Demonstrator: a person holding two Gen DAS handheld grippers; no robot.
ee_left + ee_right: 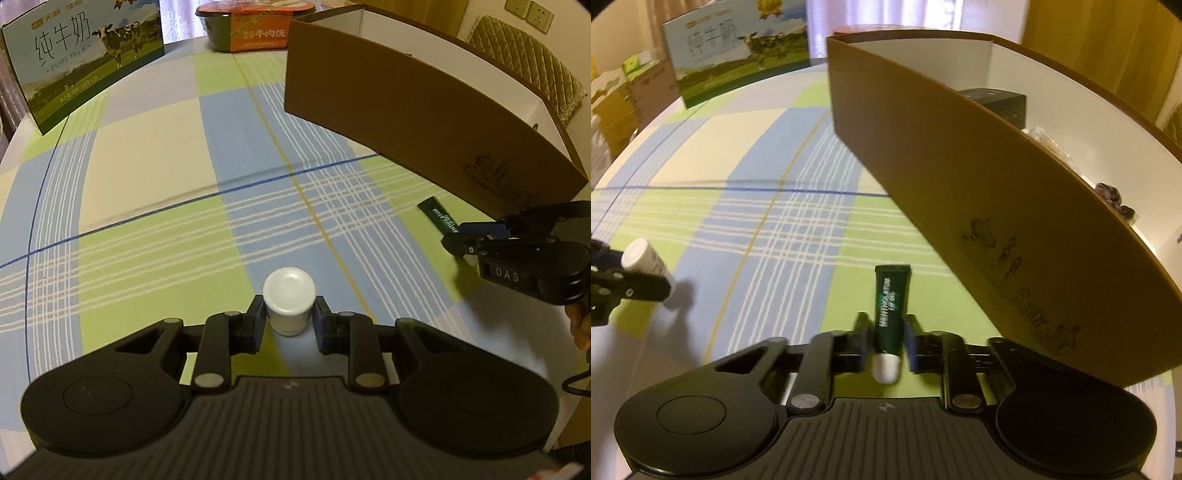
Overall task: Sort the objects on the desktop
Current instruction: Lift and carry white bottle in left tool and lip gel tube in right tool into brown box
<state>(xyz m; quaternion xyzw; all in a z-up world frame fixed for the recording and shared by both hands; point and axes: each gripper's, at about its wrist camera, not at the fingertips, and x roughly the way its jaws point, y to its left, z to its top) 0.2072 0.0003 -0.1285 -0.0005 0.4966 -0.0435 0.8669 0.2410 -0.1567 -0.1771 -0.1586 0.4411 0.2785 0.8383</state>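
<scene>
Both grippers are at the pick-up step, each set around a small item on the checked tablecloth, with the brown box as the likely place to put them.

The left gripper has its two fingers on either side of a white bottle, which stands upright near the camera; the pads look to be touching its sides or all but touching, so whether the grip is firm I cannot tell. The bottle seems to sit on the cloth, well apart from the box.

The right gripper straddles a green tube lying flat, white cap toward the camera, just beside the box's near wall. Small gaps show on both sides of the tube (the fingers are blurred), so the jaws read as partly open and not yet clamped.

Next, I judge, each gripper must close fully, lift high enough to clear the box's tall wall, and carry over to the right. The box already holds a few things, including a dark carton.
</scene>
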